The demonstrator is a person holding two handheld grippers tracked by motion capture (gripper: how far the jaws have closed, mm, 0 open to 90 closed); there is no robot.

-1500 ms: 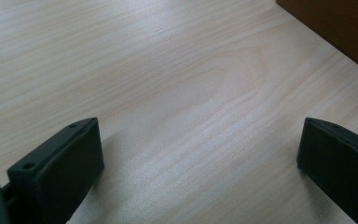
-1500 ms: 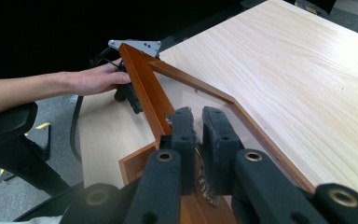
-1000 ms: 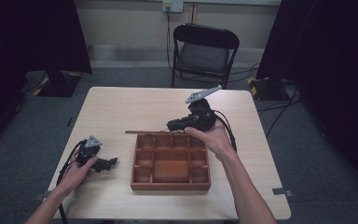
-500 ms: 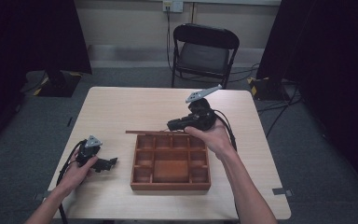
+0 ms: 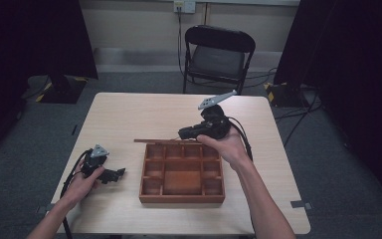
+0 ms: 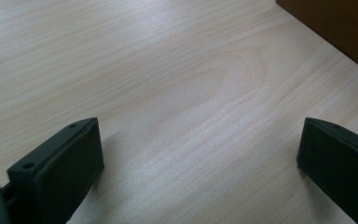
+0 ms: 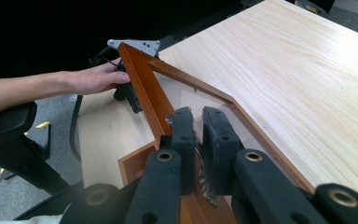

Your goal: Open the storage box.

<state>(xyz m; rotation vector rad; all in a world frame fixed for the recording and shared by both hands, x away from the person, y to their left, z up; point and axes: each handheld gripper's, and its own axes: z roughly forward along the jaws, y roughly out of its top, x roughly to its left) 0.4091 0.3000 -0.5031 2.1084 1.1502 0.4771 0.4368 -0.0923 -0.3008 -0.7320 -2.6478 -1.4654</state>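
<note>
Here the right gripper (image 7: 198,140) clamps the box's framed lid (image 7: 142,91); the left gripper (image 6: 200,163) gapes, no writing legible.

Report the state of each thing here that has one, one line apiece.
right gripper, shut on the lid's frame
lid, raised off the box
wooden box, open, compartments look empty
left gripper, open, nothing between the jaws, low over the table
folding chair, unfolded, unoccupied
</note>
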